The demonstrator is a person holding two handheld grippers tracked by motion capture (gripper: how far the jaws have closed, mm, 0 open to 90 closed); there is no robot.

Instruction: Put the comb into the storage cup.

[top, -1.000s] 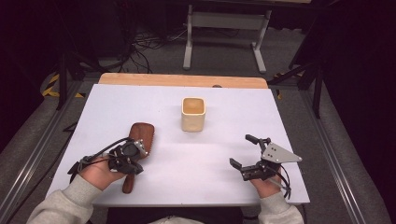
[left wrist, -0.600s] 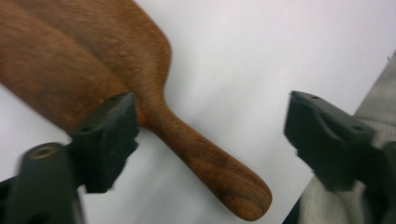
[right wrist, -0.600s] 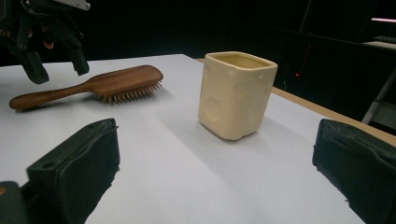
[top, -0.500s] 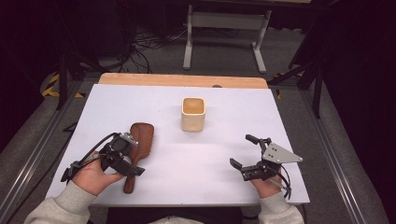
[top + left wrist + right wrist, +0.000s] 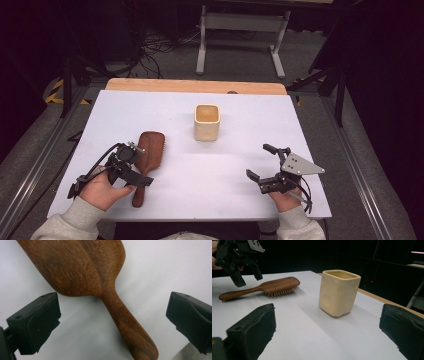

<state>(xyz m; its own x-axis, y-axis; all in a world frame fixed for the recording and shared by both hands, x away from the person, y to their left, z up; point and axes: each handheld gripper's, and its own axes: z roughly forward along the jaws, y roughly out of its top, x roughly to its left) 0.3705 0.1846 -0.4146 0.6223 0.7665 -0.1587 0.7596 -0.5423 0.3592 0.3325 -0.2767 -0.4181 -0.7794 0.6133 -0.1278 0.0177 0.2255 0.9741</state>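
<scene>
Hairbrush (image 5: 147, 156) of dark brown wood lies flat on the white table (image 5: 235, 195), bristles down, on the person's left side. Its broad head points away from the person and its handle runs back toward the near edge. In the right gripper view the short bristles show under the head, resting on the tabletop.

Just above the handle hangs the left gripper (image 5: 110, 322), held in the person's left hand (image 5: 100, 187). Its two black jaws have just been opening and now stand wide apart, released, one on each side of the handle. Neither pad touches the wood; the left gripper view shows bare table between each pad and the handle. The brush rests free on the table.

Farther out, near the middle of the table, stands a cream cup (image 5: 206, 121) with a squarish mouth, upright and well apart from the brush.

On the person's right side, near the front edge, the right gripper (image 5: 262, 162) is held in the right hand (image 5: 286, 197). Its jaws are spread wide with nothing between them, and they point toward the cup. A grey three-cornered plate sits on top of it.

Beyond the far edge of the white top a strip of pale wood (image 5: 195, 86) shows.
</scene>
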